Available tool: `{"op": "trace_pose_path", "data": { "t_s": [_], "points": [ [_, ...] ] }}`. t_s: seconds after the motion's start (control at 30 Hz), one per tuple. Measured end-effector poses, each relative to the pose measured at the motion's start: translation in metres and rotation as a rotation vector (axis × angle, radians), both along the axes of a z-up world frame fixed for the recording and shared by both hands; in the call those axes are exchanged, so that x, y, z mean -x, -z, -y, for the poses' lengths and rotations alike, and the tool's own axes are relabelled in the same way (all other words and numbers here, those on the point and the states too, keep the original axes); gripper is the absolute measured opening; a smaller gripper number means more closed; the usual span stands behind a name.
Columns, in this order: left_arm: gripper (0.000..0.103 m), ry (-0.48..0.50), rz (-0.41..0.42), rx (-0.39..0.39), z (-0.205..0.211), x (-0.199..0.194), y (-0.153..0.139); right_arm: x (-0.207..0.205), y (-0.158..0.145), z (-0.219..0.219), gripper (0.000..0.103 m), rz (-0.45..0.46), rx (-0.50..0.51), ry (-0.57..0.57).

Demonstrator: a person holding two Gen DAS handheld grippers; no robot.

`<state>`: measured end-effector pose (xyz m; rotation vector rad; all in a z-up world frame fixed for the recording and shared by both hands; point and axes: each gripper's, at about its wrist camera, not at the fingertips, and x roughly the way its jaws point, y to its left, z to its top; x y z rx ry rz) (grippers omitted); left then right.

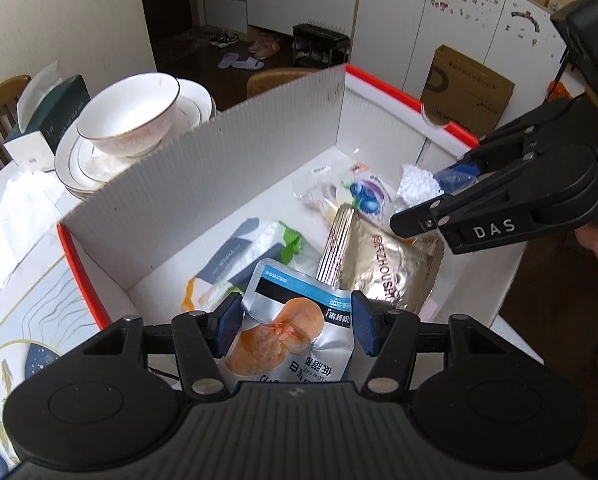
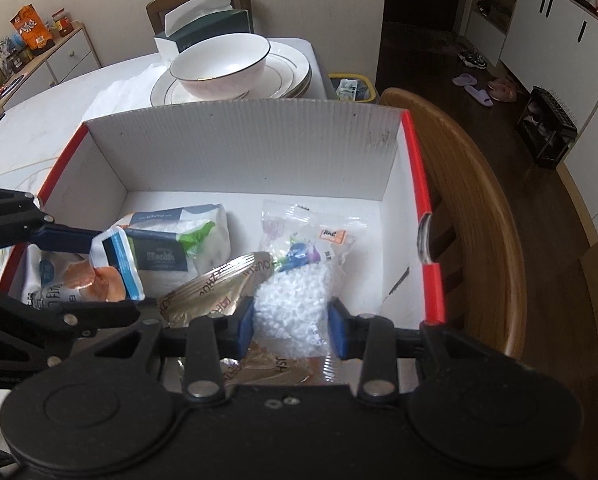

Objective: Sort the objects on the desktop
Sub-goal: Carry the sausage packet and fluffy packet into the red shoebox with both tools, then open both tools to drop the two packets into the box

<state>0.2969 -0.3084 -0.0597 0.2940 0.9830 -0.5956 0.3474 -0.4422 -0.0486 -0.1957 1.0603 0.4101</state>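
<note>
1. Box point(image 2: 259, 152): white corrugated cardboard w/ red outer sides, top open, sits on the pale table point(image 2: 39, 128); all the snack packs lie inside it.
2. Left gripper point(image 1: 297, 320): over the near-left part of the box; blue pads either side of a silver pouch point(image 1: 295, 332) w/ blue trim and an orange food pic; jaws spread about as wide as the pouch; left pad looks to touch its edge, right pad has a gap; can't tell if it's really gripped or just bracketed; right wrist view shows the pouch top point(image 2: 115, 268) curling up between the left fingers.
3. Right gripper point(image 2: 292, 326): over the near-right part of the box; jaws apart, pads flank a clear bag of white pellets point(image 2: 295, 300) w/o clearly pressing it; nothing held that I can confirm; from the left wrist view it comes in from the right, above the box.
4. Other contents: gold foil pouch point(image 1: 383, 268) in the middle, leaning by the silver pouch; white/navy tissue pack point(image 2: 171, 248) w/ green tab toward the back-left; clear packet w/ blueberry print point(image 1: 359, 192) toward the back, next to the pellet bag.
5. Beyond the box: white bowl point(image 2: 223, 64) on stacked plates point(image 2: 287, 76); dark green tissue box point(image 2: 207, 28) behind them; wooden chair point(image 2: 471, 200) at the box's right side.
</note>
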Motion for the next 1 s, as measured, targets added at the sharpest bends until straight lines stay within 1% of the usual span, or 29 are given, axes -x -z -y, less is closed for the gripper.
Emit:
{"op": "trace_pose_path", "data": {
  "t_s": [0.27,0.37,0.5,0.77,0.9,1.0],
  "points": [
    [0.057,0.005,-0.031,-0.033,0.003,-0.003,0.015,0.000,0.010,-0.006,0.037,-0.019,0.018,-0.016],
    [0.057,0.015,-0.028,-0.050,0.005,-0.002,0.018,0.001,0.014,-0.007,0.038,-0.029,0.026,-0.021],
    [0.058,0.015,-0.038,-0.055,0.007,-0.004,0.021,0.001,0.017,-0.008,0.040,-0.041,0.036,-0.024],
    [0.061,0.007,-0.025,-0.042,0.007,-0.002,0.021,0.002,0.020,-0.007,0.041,-0.043,0.041,-0.028],
    [0.068,-0.013,-0.008,-0.014,0.002,0.001,0.013,0.003,0.019,-0.005,0.042,-0.039,0.040,-0.036],
    [0.072,-0.014,0.001,0.012,-0.003,0.004,0.008,0.006,0.017,-0.005,0.045,-0.036,0.038,-0.050]
  ]
}}
